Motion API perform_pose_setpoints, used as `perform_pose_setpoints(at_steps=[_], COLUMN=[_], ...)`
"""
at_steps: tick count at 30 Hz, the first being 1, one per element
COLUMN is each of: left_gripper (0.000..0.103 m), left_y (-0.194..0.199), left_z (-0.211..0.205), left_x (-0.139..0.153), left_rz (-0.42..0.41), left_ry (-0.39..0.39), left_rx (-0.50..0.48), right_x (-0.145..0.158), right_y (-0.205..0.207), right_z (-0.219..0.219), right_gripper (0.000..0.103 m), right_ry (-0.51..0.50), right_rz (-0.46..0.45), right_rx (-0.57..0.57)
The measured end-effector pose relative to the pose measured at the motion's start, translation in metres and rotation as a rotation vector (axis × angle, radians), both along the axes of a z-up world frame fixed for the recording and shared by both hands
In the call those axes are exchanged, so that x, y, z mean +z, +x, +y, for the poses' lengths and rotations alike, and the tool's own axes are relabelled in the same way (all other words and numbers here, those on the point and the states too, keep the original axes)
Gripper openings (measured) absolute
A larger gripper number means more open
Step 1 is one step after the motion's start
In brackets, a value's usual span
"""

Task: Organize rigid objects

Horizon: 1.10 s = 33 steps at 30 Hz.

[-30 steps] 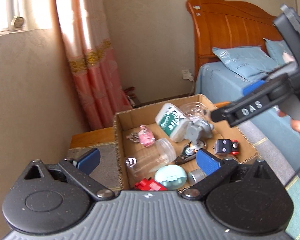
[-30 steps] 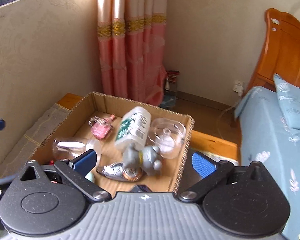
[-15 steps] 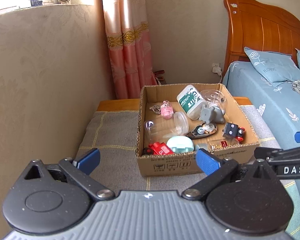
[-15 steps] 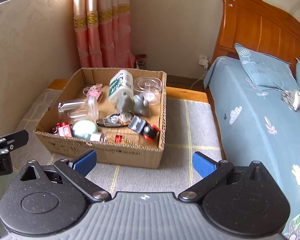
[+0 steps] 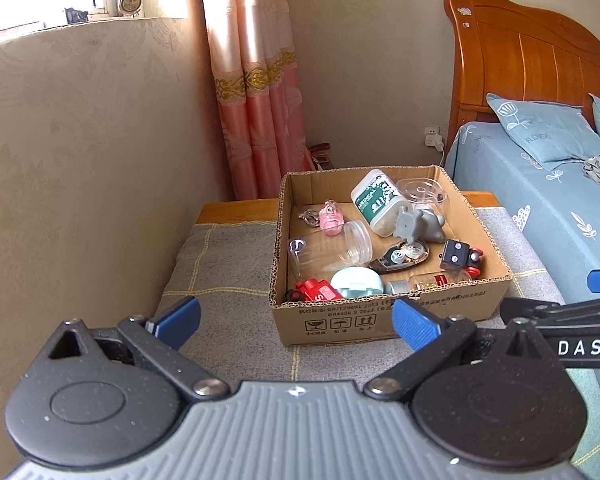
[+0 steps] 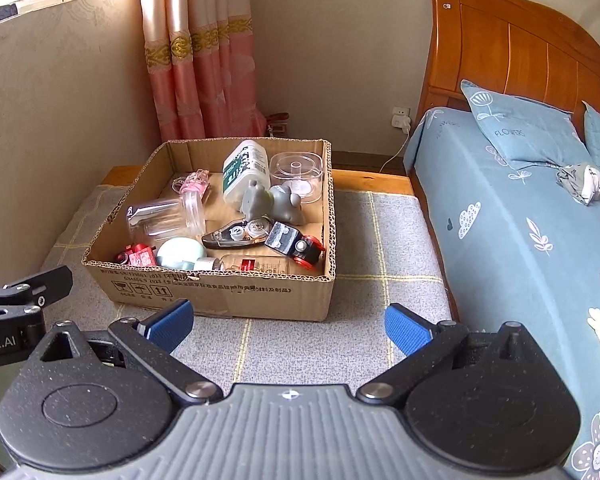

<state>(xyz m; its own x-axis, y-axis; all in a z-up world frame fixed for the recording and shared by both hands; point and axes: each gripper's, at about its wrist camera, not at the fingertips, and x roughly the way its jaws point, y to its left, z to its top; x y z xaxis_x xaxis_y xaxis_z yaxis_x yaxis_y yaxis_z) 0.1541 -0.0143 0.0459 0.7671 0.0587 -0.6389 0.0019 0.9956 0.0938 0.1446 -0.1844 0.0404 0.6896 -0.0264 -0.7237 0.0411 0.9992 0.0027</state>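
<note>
An open cardboard box (image 5: 384, 320) (image 6: 260, 294) stands on a grey checked mat. Inside lie a white bottle with a green label (image 5: 374, 202) (image 6: 244, 170), a grey animal figure (image 5: 418, 224) (image 6: 272, 200), a clear jar on its side (image 5: 328, 246) (image 6: 164, 216), a pink keychain (image 5: 330, 216), a correction-tape dispenser (image 6: 240, 234), a black-and-red toy (image 6: 296, 242), a mint round case (image 5: 356, 282) and a red toy (image 5: 316, 290). My left gripper (image 5: 296, 322) and right gripper (image 6: 288, 324) both hang open and hold nothing, short of the box's near wall.
A beige wall (image 5: 80, 160) borders the mat on the left, with pink curtains (image 5: 256, 92) behind the box. A bed with a blue sheet (image 6: 520, 220) and wooden headboard (image 6: 512, 56) runs along the right. Bare mat (image 6: 380, 240) lies between box and bed.
Both grippers have drawn back and away from the box, which now looks smaller and farther off. A second ago they hovered right over its contents. Both stay open.
</note>
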Motion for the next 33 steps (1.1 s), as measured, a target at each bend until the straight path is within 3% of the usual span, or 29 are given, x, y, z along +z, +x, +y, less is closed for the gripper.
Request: perform_pose_setpoints(at_steps=[33], left_gripper=[0.102], left_y=[-0.0009], left_z=[-0.0039], left_x=[-0.0007], left_rz=[0.007], left_ry=[0.006], left_rx=[-0.007], right_x=[0.0039], right_y=[-0.0017], right_z=[-0.0018], right_gripper=[0.103], right_ry=[0.0], right_rz=[-0.02], right_rx=[-0.006])
